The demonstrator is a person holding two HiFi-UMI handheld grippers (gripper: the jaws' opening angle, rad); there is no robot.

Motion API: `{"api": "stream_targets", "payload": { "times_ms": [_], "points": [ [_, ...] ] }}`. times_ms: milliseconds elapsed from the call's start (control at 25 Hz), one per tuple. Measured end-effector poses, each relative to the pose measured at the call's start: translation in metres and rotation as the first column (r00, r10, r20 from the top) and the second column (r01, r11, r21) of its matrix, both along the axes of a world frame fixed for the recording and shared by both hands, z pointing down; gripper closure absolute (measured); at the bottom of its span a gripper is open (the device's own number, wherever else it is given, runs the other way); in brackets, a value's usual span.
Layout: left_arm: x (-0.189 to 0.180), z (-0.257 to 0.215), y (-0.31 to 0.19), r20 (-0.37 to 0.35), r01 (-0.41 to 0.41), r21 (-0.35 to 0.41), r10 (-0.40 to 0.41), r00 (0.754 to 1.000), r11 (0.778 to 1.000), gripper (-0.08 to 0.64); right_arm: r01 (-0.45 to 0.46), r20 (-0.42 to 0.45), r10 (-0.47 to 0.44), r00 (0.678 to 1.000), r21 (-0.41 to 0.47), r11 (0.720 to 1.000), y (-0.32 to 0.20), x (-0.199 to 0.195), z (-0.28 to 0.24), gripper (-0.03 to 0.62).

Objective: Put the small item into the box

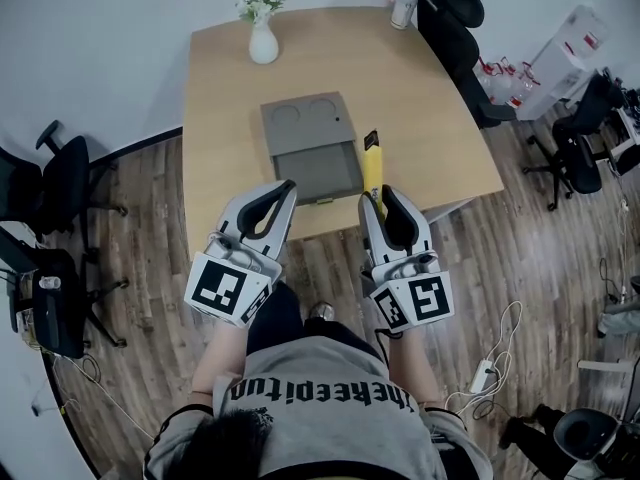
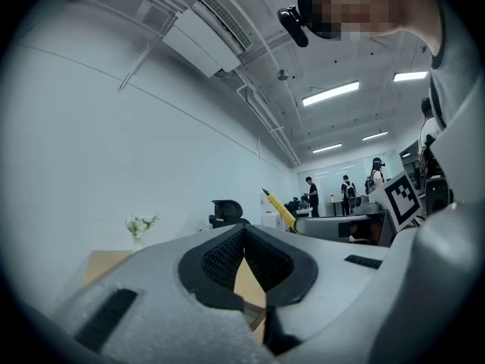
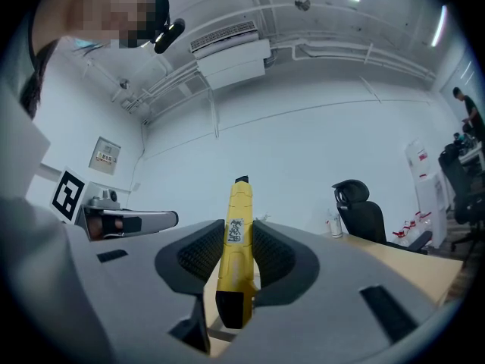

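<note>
Right gripper (image 1: 378,196) is clamping the yellow utility knife (image 1: 372,168) upright at the table's (image 1: 430,98) near edge, just right of the grey box (image 1: 312,148) and outside it. Left gripper (image 1: 288,186) is sitting with its jaws closed together on nothing. Only its view is showing distant people (image 2: 345,196).

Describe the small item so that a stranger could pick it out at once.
Find the wooden table and the grey box near its front edge. Just right of the box, the right gripper is shut on the cutter, which sticks out past its jaws. It is the only yellow thing there: slim, stick-shaped, with a black tip.
</note>
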State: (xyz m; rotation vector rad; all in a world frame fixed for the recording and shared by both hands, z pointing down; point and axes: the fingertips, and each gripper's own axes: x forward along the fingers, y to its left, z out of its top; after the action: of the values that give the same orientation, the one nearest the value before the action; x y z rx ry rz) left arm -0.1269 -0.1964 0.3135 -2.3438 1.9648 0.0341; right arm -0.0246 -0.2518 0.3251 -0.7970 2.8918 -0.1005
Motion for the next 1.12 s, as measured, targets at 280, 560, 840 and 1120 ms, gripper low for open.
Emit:
{"api": "stream_targets", "payload": {
  "times_ms": [280,560,840,1120],
  "points": [
    [-0.016,-0.006,-0.026,-0.003,-0.067,0.007,0.067,0.998,0.998,0.545,-0.056,-0.014,0.056,0.998,-0.007,0.998,-0.018,-0.016,-0.002,0.472],
    [-0.048,-0.005,-0.048,-0.008,-0.113,0.001,0.113,0.994,0.994,0.545,-0.113,-0.033,0.112,0.993,-0.026,0.993,-0.036,-0.043,0.005,0.472],
    [-0.071,0.002,-0.068,-0.020,-0.175,-0.012,0.175,0.984,0.984,0.545,-0.177,-0.062,0.174,0.983,-0.058,0.982,-0.052,-0.065,0.018,0.472],
    [-0.088,0.009,-0.089,-0.029,-0.236,-0.023,0.236,0.971,0.971,0.545,-0.256,-0.085,0.247,0.965,-0.111,0.960,-0.070,-0.080,0.038,0.472]
  ]
}}
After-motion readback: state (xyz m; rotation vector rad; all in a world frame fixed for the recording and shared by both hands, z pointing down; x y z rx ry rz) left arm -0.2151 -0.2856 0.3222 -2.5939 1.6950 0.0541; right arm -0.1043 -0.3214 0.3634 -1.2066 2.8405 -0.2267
